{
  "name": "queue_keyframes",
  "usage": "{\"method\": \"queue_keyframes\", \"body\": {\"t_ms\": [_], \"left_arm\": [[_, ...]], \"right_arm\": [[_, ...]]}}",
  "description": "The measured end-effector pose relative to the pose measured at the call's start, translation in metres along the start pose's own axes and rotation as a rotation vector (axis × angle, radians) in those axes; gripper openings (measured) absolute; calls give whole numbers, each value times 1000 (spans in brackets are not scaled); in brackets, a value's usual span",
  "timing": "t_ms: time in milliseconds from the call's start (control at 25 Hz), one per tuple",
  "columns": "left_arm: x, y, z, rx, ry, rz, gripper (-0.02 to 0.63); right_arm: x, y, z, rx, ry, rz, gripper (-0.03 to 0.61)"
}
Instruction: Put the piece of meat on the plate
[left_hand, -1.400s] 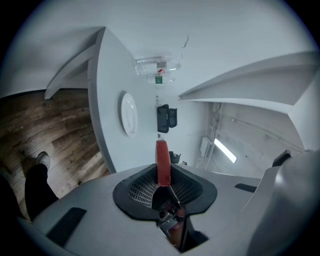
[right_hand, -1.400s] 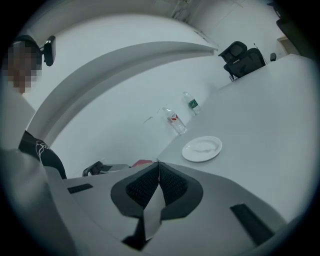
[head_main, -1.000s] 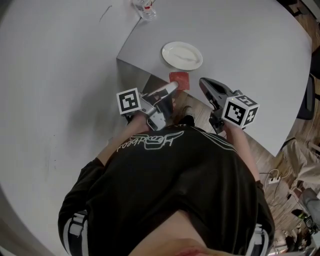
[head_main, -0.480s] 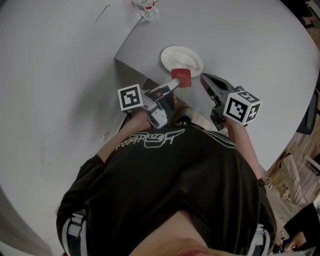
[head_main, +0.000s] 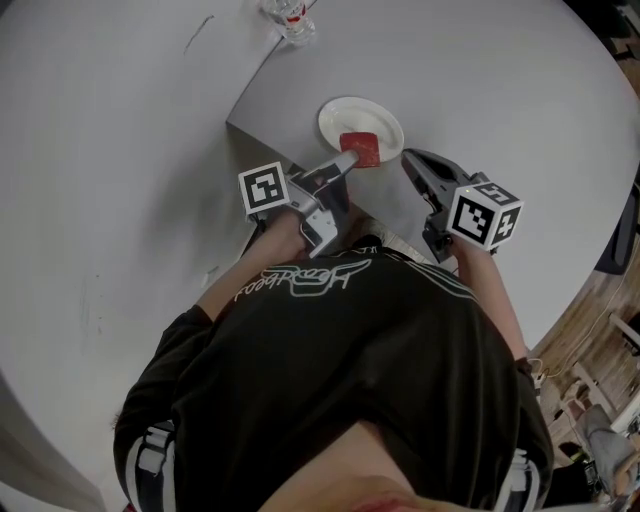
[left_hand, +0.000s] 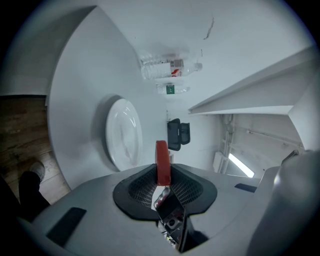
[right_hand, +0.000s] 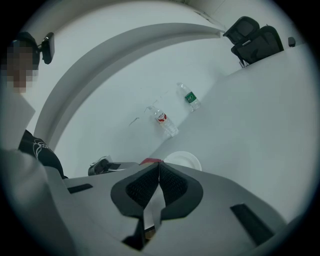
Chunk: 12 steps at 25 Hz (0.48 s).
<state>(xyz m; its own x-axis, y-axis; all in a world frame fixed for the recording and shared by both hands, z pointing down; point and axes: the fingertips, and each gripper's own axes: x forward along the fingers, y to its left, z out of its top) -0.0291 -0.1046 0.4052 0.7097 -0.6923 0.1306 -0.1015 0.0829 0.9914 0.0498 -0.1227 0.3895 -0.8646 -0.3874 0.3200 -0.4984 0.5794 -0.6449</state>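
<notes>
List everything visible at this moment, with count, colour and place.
table: one, pale grey, under everything.
plate: one, white, on the table near its edge.
piece of meat: one, red, held at the plate's near rim.
bottles: two, clear, on the table beyond the plate.
office chair: at least one, black, beyond the table.
floor: wooden, brown, beside the table.
person: one, black top, at the table's notch.
left gripper: one, grey, fingers shut on the piece of meat.
right gripper: one, grey, fingers together, empty, right of the plate.
</notes>
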Motion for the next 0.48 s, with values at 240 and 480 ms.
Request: {"method": "queue_keyframes", "body": {"t_ms": [240,480], "left_arm": [[11,20,18,6,-43,74,84],[21,32,28,17,-65,121,84]], "right_arm": [[-7,-10,0,3,8,-13,8],[-8,-18,-4,9,20,-15,8]]}}
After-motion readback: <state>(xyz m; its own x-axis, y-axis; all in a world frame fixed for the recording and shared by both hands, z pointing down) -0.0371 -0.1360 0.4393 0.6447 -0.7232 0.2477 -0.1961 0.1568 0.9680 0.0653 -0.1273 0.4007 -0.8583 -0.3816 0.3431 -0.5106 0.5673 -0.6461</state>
